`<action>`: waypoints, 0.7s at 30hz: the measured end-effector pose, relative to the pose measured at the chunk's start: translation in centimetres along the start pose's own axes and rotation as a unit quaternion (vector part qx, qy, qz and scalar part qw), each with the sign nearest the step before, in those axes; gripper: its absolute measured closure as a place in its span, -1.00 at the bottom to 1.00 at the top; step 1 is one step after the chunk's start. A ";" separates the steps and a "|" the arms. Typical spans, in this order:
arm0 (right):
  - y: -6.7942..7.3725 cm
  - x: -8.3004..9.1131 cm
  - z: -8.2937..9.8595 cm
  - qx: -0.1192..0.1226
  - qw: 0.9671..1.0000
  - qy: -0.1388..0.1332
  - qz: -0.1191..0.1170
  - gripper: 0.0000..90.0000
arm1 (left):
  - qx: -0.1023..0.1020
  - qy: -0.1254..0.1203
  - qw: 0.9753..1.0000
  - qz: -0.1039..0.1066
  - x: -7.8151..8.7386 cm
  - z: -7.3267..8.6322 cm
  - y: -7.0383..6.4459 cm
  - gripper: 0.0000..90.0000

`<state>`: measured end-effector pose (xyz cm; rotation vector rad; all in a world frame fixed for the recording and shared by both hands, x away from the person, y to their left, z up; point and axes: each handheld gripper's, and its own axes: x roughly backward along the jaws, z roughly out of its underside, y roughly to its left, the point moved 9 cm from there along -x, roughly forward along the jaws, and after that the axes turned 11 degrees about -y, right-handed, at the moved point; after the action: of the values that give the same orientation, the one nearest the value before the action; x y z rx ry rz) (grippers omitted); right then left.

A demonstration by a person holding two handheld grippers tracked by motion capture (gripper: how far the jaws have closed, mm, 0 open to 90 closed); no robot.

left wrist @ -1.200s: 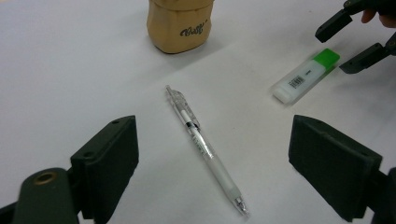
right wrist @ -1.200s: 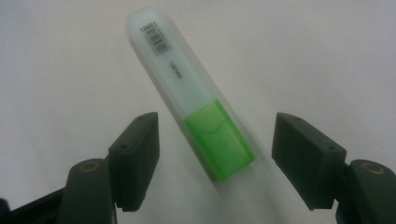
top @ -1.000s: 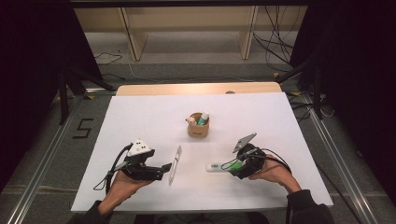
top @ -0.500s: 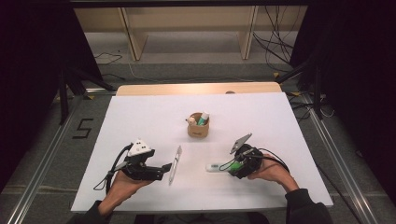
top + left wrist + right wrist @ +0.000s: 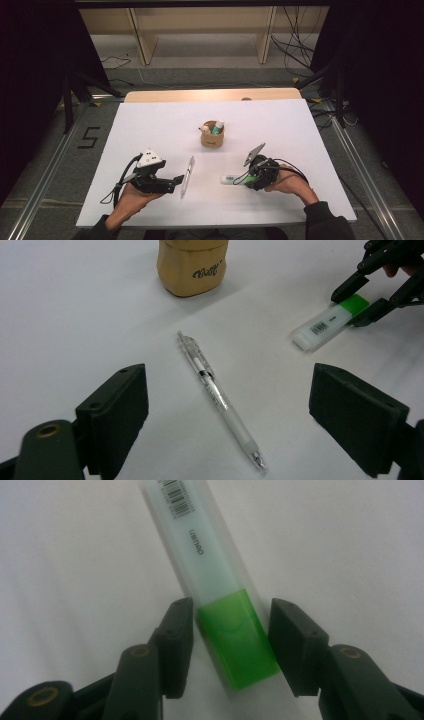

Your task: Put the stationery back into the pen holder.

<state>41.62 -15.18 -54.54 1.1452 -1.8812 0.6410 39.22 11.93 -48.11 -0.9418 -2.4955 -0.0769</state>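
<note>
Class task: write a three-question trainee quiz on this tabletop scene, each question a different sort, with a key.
1. True or false: the right gripper has its jaws on either side of the green-capped highlighter.
2. What lies between the left gripper's open jaws? A) pen B) eraser C) spoon
3. Fill in: the tan pen holder stands ____ the two grippers, as seen from the person.

Key: 1 true; 2 A, the clear pen; 3 beyond.

The cup [image 5: 192,267] is running off the left gripper view's top edge, hiding its contents. In the right gripper view the highlighter [image 5: 212,575] is blurring, its far end getting cut off above.
</note>
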 end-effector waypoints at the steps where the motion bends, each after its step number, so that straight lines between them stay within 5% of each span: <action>1: 0.0 0.0 0.0 0.002 1.000 0.002 -0.001 0.25 | 0.001 -0.001 1.000 -0.001 0.0 0.0 0.0 -0.65; 8: 0.3 0.2 0.1 0.015 1.000 0.012 -0.004 0.47 | 0.002 -0.002 1.000 -0.001 0.0 0.0 0.0 -0.65; 21: 0.5 0.3 -0.1 0.022 1.000 0.005 0.004 0.50 | 0.002 -0.002 1.000 -0.001 0.0 0.0 0.0 -0.65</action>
<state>41.11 -15.01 -54.24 1.1616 -1.8723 0.6933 39.23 11.98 -48.06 -0.9395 -2.4993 -0.0706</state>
